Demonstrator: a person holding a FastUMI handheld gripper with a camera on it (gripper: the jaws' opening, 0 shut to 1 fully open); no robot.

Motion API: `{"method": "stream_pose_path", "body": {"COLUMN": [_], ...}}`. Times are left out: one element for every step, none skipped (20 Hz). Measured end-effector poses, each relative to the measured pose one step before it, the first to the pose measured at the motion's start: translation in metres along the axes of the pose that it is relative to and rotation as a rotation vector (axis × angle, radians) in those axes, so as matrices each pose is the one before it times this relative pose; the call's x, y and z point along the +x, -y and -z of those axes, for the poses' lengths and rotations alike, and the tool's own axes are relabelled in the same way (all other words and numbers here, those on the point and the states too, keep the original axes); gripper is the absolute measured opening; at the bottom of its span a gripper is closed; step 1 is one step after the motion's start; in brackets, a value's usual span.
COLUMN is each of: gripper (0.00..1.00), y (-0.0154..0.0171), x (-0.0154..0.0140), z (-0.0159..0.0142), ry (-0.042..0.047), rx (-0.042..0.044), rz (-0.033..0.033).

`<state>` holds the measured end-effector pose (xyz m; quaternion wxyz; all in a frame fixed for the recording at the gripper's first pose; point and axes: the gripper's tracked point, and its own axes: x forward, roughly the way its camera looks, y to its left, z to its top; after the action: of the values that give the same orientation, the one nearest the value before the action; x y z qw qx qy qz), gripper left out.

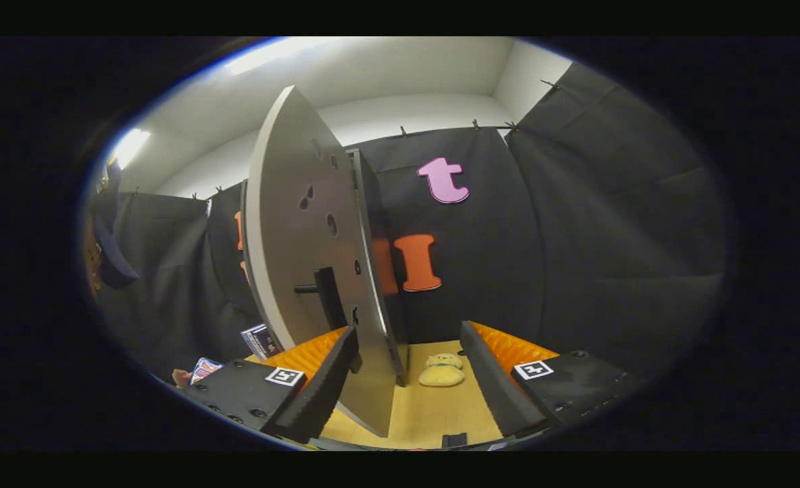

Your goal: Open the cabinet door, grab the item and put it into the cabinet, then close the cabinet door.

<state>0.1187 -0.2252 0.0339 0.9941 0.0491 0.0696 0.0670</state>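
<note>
Two tongs [410, 379] fingers spread; door [305, 271] edge between, toy [442, 371] beyond.

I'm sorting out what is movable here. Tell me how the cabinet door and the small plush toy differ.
1. The cabinet door is a flat grey panel with a dark handle; the plush toy is soft, rounded and yellowish.
2. The door stands upright, swung open edge-on; the toy lies low on the wooden tabletop.
3. The door's lower edge sits between the open gripper fingers; the toy lies beyond them, untouched.

Neither is gripped.
</note>
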Motion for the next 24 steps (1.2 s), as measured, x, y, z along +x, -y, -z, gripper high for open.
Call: {"method": "stream_pose_path", "body": {"gripper": [0.97, 0.97, 0.97, 0.97, 0.97, 0.97, 0.97, 0.97, 0.97, 0.96, 0.95, 0.96, 0.95, 0.95, 0.95, 0.95, 0.95, 0.95, 0.95, 0.95, 0.95, 0.96, 0.96, 0.96], "y": [0.00032, 0.00128, -0.00095, -0.00119, 0.00037, 0.00344, -0.00043, -0.0006, -0.00211, -0.0027, 0.00032, -0.00171, -0.00451, -0.00459, -0.00518, -0.00606, -0.00554, -0.00693, -0.00791, -0.00835, -0.00982, -0.00975, -0.01033, -0.01141], "x": [0.00936, 0.00744, 0.00618, 0.00509, 0.00299, 0.00318, -0.00205, -0.00084, 0.00214, 0.0021, -0.00097, -0.00043, -0.00209, -0.00185, -0.00506, -0.001, -0.003, -0.00175, -0.00277, -0.0021, -0.00171, -0.00118, -0.00031, 0.00065], "z": [0.00097, 0.00165, 0.00214, 0.0029, 0.00085, 0.00076, -0.00004, -0.00043, 0.00023, 0.00086, 0.00122, 0.00113, -0.00425, -0.00328, -0.00349, -0.00085, 0.00102, 0.00209, -0.00027, 0.00119, 0.00042, 0.00113, 0.0, 0.00135], "ry": [-0.00819, -0.01034, -0.00738, -0.00561, -0.005, -0.00063, -0.00005, 0.0035, 0.00161, 0.00431, 0.00801, 0.00426, 0.00551, 0.0023, 0.00363, -0.00068, -0.00095, -0.00197, -0.00087, -0.00079, -0.00023, 0.00115, 0.00072, 0.00045], "rx": [0.00556, 0.00477, 0.00479, 0.00949, 0.00609, 0.00162, 0.00445, 0.00464, -0.00196, -0.00883, -0.01252, -0.01664, -0.01778, -0.0183, -0.01481, -0.00863, -0.00219, 0.00146, 0.00199, 0.00066, 0.00028, -0.00308, -0.00457, -0.00434], "rz": [-0.00165, 0.00033, 0.00023, -0.00173, 0.00617, 0.01342, 0.00827, 0.00649, 0.00547, 0.01085, 0.01007, 0.01351, 0.01823, 0.01702, 0.01664, 0.01225, 0.0095, 0.00609, 0.00417, 0.00159, 0.00152, -0.0007, -0.00265, -0.00498]}}
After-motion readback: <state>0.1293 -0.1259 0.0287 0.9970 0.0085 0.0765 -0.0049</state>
